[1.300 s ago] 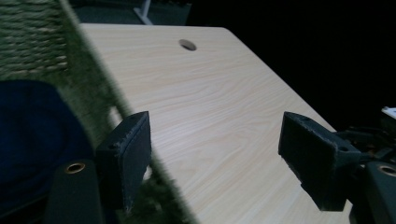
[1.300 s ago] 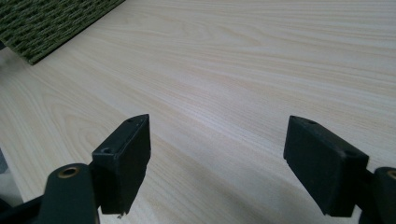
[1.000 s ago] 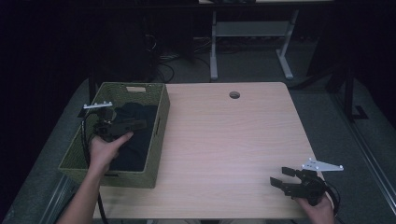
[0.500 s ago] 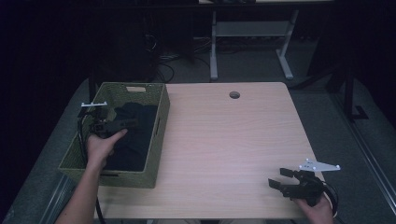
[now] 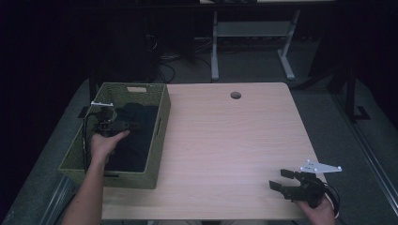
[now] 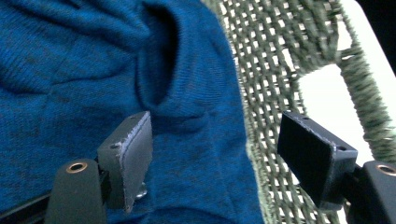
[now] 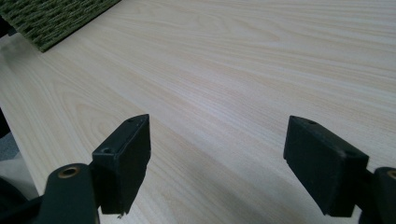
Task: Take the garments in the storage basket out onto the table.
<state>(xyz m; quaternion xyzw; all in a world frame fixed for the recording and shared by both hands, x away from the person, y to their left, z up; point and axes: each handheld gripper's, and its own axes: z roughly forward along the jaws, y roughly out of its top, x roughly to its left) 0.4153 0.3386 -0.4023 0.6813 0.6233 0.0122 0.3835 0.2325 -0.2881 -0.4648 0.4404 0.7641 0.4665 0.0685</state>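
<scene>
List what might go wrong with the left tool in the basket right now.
The left tool is open, with one jaw against the blue cloth and the other beside the woven basket wall. Closing here may pinch the wall along with the cloth. A shallow bite on the loose fold might also slip when lifted.

We see a dim room around a lit table (image 5: 225,140). Up close, the blue cloth (image 6: 70,93) past our left claw (image 6: 215,154) looks soft, slightly blurred.
</scene>
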